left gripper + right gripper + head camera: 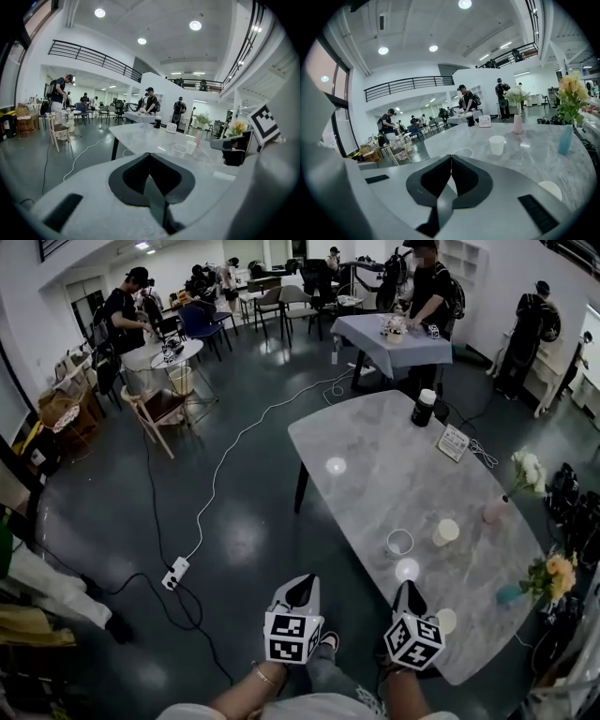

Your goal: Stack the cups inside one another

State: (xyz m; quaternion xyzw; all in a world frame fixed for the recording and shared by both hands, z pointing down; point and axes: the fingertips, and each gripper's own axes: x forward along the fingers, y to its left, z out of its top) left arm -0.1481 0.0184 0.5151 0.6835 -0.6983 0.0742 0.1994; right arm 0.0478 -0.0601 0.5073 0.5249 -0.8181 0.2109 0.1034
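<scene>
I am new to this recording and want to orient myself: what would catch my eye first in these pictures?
The long marble table dominates the head view's middle. At the bottom, the left gripper and the right gripper hover side by side, jaws shut and empty. Beyond them a white cup and a cream cup stand apart, unstacked.

closed tongs (149, 154), two cups (179, 150) beyond

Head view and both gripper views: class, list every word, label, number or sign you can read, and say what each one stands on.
No text here can be read.
On the sign card standing on the table: print, too small to read.
On the cubes of the left gripper and right gripper: black-and-white square patterns, no letters or numbers.
On the dark bottle: no legible label.
</scene>
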